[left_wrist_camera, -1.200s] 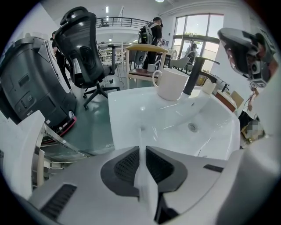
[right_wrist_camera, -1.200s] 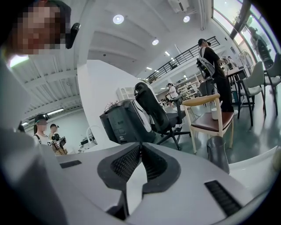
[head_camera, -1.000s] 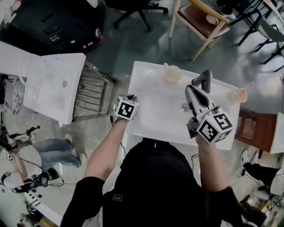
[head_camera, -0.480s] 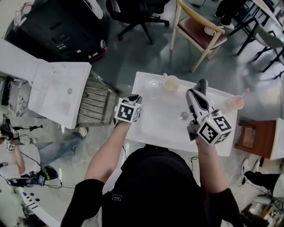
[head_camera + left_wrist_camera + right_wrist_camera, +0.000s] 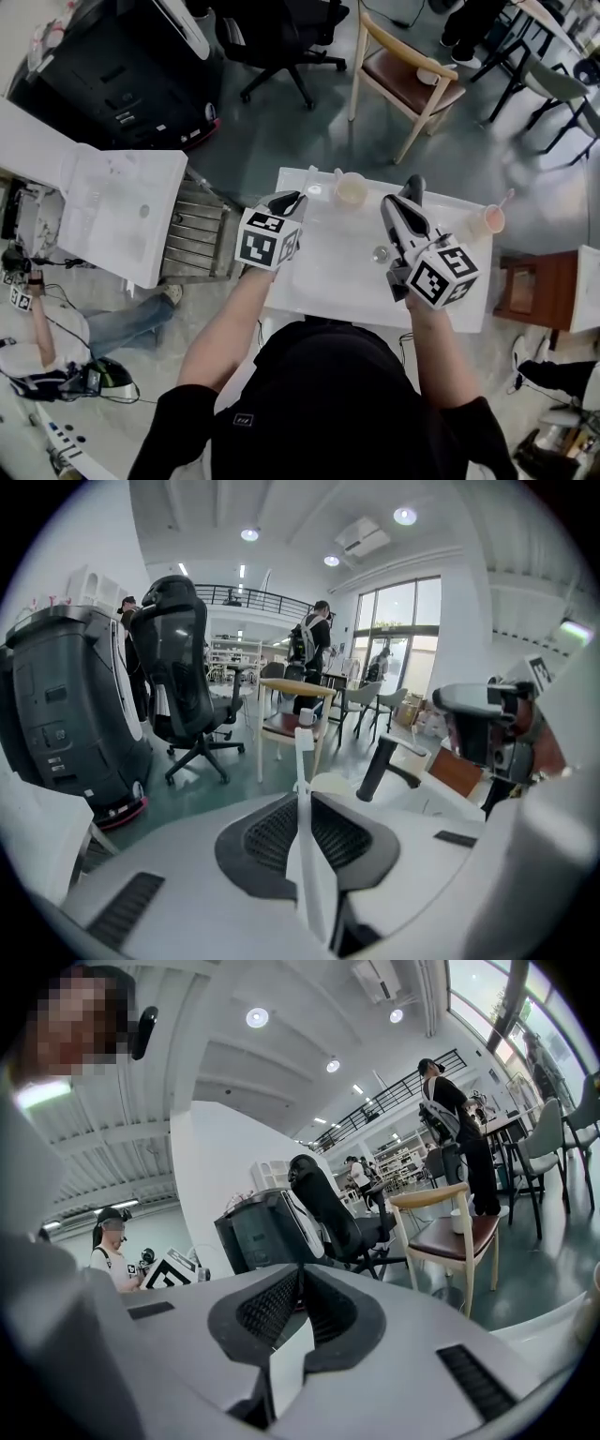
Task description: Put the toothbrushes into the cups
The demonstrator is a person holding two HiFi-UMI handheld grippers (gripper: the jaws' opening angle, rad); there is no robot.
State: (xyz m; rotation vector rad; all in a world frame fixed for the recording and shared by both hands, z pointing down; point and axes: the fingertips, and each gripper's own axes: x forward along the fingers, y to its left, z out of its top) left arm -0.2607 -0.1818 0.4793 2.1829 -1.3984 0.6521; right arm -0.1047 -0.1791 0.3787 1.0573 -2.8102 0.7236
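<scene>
My left gripper (image 5: pixel 289 200) is shut on a white toothbrush (image 5: pixel 302 771), which stands up from between the pads. It hangs over the near left part of the white washbasin (image 5: pixel 328 272), short of the cream cup (image 5: pixel 351 189) at the basin's far edge. In the left gripper view that cream cup (image 5: pixel 330 784) shows just behind the brush, beside a black tap (image 5: pixel 380 766). A pink cup (image 5: pixel 491 219) at the far right corner has a toothbrush (image 5: pixel 504 200) standing in it. My right gripper (image 5: pixel 411 185) hovers over the basin's right half, shut with nothing between its pads.
A wooden chair (image 5: pixel 403 70) with a small cup on its seat stands beyond the basin, with a black office chair (image 5: pixel 281 37) and a black machine (image 5: pixel 122 66) to its left. A white table (image 5: pixel 112 206) lies left, a brown stool (image 5: pixel 530 281) right.
My left gripper has risen with the toothbrush and moved from the basin's left edge toward the cream cup. The right gripper has hardly shifted.
</scene>
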